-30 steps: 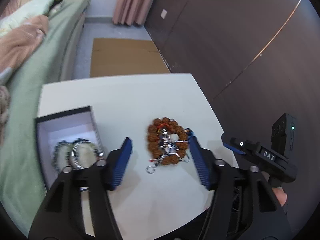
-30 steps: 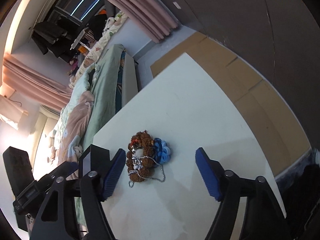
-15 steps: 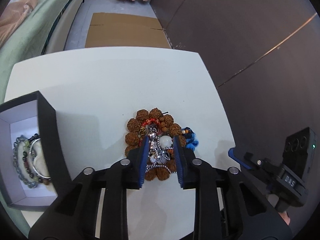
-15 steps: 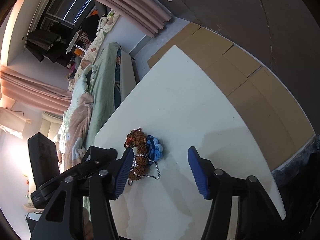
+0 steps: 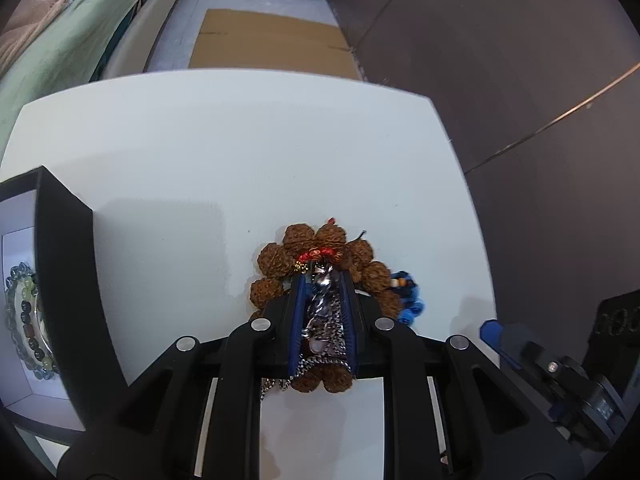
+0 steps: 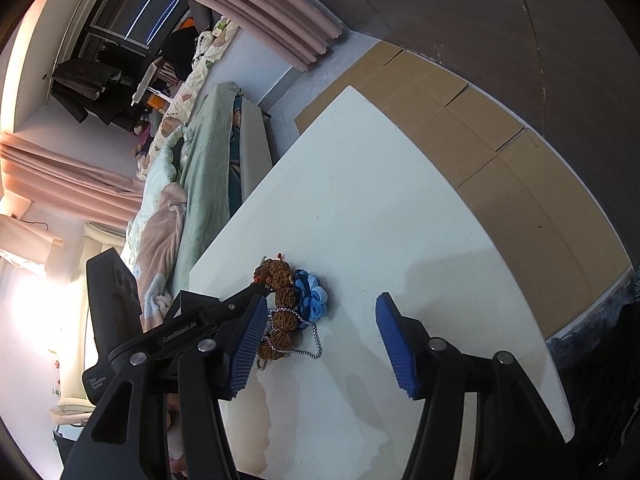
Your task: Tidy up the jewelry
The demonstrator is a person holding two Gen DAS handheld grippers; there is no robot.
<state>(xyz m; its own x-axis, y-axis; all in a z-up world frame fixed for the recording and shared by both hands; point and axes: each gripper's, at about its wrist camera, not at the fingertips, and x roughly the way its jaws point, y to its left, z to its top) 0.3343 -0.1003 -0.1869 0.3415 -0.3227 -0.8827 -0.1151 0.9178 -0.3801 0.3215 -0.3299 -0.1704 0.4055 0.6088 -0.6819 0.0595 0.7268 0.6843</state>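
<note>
- Silver metal chain (image 5: 325, 316), lying atop the ring of brown knobbly seed beads (image 5: 280, 258) on the white table (image 5: 240, 152), is pinched between the left gripper's (image 5: 323, 280) blue pads.
- Right gripper (image 6: 320, 332) hovers with fingers spread wide, holding nothing.
- Black open box (image 5: 64, 240) holding beaded bracelets (image 5: 24, 320) sits left of the pile.

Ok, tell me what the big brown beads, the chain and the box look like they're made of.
Brown beads: likely rudraksha-type seeds or carved wood; matte, deeply wrinkled surface.
Chain: metal, apparently; bright silvery links that glint. The left gripper is shut on it.
Box: probably rigid card; matte black walls, pale lining, though the lining material is unclear.
</note>
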